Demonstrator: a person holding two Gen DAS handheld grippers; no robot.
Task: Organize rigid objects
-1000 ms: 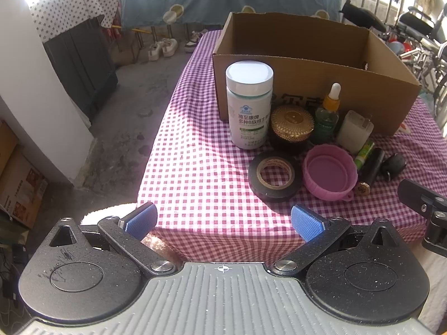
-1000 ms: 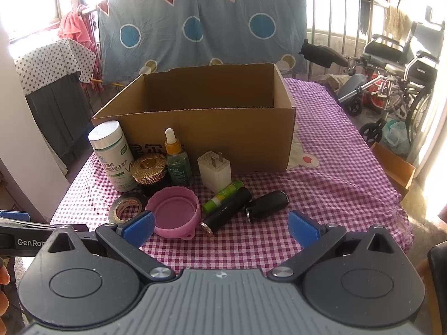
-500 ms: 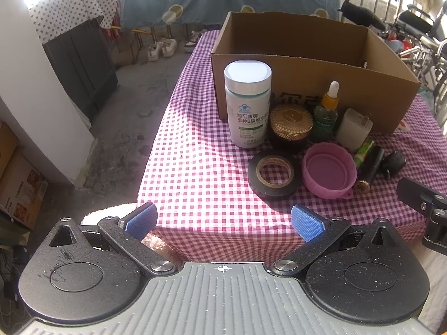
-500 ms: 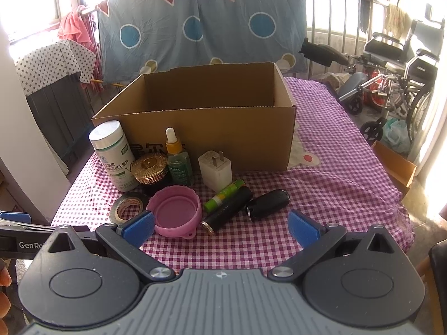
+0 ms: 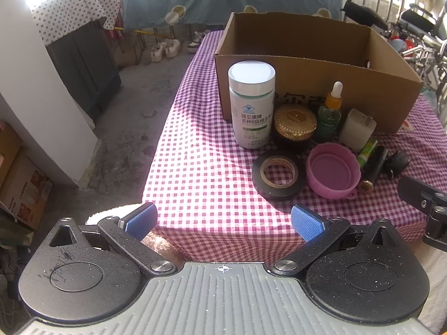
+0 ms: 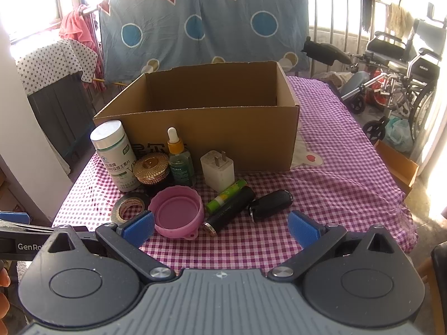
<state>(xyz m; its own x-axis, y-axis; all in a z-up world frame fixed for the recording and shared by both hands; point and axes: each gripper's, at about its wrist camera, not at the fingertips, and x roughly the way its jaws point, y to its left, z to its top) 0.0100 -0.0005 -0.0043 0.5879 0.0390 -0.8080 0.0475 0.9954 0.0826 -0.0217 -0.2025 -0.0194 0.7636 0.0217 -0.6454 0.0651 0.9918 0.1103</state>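
An open cardboard box (image 6: 212,136) (image 5: 315,83) stands on a purple checked table. In front of it are a white pill bottle (image 5: 251,109) (image 6: 114,155), a gold-lidded jar (image 5: 294,122) (image 6: 151,166), a dropper bottle (image 5: 331,111) (image 6: 178,159), a white charger (image 6: 219,170) (image 5: 357,129), a black tape roll (image 5: 278,174) (image 6: 127,208), a pink cup (image 5: 331,171) (image 6: 177,212), a green tube (image 6: 226,195), a black cylinder (image 6: 232,209) and a black key fob (image 6: 271,203). My left gripper (image 5: 223,220) and right gripper (image 6: 220,227) are open and empty at the table's near edge.
A wheelchair (image 6: 399,83) stands to the right of the table. A blue sheet (image 6: 201,28) hangs behind it. A dark cabinet (image 5: 83,64) stands at the left over a concrete floor. The other gripper's body (image 5: 424,203) shows at the left wrist view's right edge.
Both grippers have edged slightly; the objects shifted little in view. Nothing was taken hold of or let go.
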